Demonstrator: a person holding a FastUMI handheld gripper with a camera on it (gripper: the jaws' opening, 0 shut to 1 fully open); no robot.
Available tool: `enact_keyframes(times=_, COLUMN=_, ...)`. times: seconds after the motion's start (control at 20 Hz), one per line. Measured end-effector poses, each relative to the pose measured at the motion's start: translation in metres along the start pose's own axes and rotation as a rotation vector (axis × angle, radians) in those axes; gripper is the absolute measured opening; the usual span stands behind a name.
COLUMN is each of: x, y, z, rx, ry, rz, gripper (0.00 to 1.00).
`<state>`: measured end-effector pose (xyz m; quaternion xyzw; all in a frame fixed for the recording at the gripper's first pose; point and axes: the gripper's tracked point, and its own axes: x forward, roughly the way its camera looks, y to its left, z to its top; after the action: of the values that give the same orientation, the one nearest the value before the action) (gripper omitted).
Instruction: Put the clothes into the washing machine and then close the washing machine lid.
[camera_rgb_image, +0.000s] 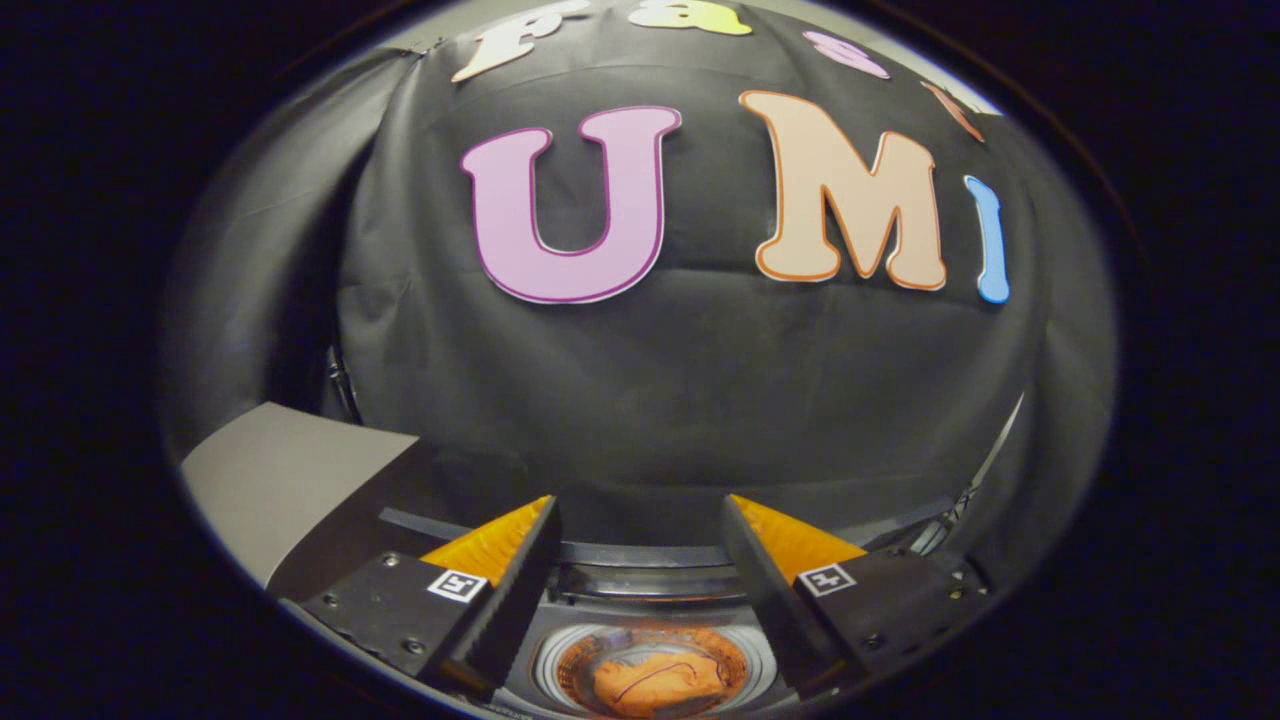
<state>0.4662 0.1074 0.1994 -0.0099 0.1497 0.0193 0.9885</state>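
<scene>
Below, orange crumpled clothes (648, 680) lie inside the round drum of the top-loading washing machine (640, 585). Gripper (640, 530) hangs above the opening, jaws spread wide, holding nothing. Grey raised lid (290, 480) stands left.

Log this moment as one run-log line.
gripper: open, empty, above drum | orange garment: inside washing machine drum | lid: not yet closed

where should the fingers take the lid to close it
Probably the lid's free front edge, coming from the left of the drum: it stands raised beside the open mouth, clothes already inside. The fingers are open, holding nothing, so one could hook or push that edge down.
</scene>
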Motion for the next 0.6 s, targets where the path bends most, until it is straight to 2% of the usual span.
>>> enact_keyframes(times=0.3, x=0.0055, y=0.0003, z=0.0008, rx=-0.026, ry=-0.03, rz=0.023, gripper=0.97)
enact_keyframes(times=0.6, x=-0.0001, y=0.0007, z=0.0053, rx=0.025, ry=-0.118, rz=0.043, gripper=0.97)
